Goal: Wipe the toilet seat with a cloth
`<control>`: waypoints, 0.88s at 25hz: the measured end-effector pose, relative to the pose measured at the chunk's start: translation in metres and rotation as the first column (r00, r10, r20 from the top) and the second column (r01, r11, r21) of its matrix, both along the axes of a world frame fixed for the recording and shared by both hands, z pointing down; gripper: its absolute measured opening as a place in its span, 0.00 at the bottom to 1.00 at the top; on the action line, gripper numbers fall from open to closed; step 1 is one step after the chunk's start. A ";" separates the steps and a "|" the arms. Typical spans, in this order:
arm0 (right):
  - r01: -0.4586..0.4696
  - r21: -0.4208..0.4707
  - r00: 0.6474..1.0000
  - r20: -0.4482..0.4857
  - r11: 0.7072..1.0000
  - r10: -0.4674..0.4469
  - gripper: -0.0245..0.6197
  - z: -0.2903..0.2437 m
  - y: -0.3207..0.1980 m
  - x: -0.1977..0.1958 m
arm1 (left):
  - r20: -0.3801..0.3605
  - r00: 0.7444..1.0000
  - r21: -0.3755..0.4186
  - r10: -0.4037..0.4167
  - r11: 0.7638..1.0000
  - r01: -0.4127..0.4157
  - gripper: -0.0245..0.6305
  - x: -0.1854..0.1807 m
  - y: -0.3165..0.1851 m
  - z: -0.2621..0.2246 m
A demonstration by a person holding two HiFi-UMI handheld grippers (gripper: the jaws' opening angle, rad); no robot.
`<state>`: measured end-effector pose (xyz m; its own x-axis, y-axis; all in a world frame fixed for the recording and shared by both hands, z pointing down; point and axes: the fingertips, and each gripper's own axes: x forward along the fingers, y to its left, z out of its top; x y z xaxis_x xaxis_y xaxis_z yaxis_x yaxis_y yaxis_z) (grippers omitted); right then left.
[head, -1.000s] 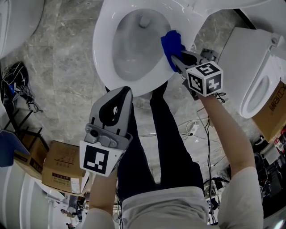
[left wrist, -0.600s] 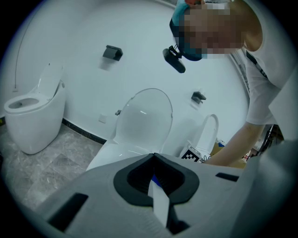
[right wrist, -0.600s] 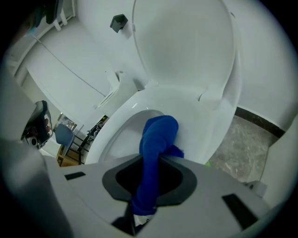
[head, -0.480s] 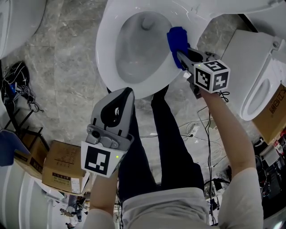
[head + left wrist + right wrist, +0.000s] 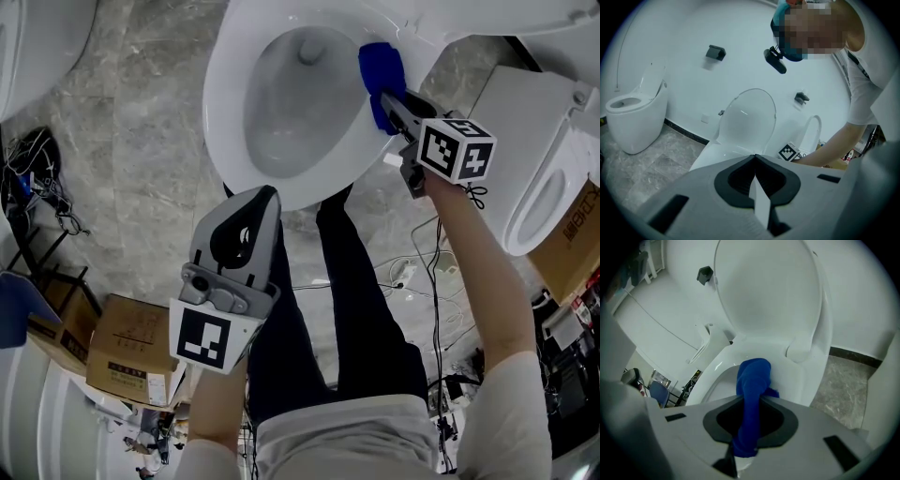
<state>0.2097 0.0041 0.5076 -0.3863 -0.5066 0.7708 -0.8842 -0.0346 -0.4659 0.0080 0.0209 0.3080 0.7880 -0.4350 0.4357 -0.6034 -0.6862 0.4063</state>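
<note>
Right claw (image 5: 392,105) clamps the blue cloth (image 5: 379,67), pressed on the toilet seat (image 5: 220,103) at its right rear. Left claw (image 5: 262,192) is closed and empty, well apart. Wiping looks underway, and the left side probably remains.

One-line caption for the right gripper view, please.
Right gripper shut on a blue cloth, holding it against the white toilet seat below the raised lid.
</note>
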 end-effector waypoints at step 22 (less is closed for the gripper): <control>-0.053 0.041 0.998 -0.034 0.998 0.055 0.11 -0.004 -0.046 0.012 | 0.001 1.000 -0.001 -0.027 1.000 0.027 0.05 -0.018 -0.011 0.001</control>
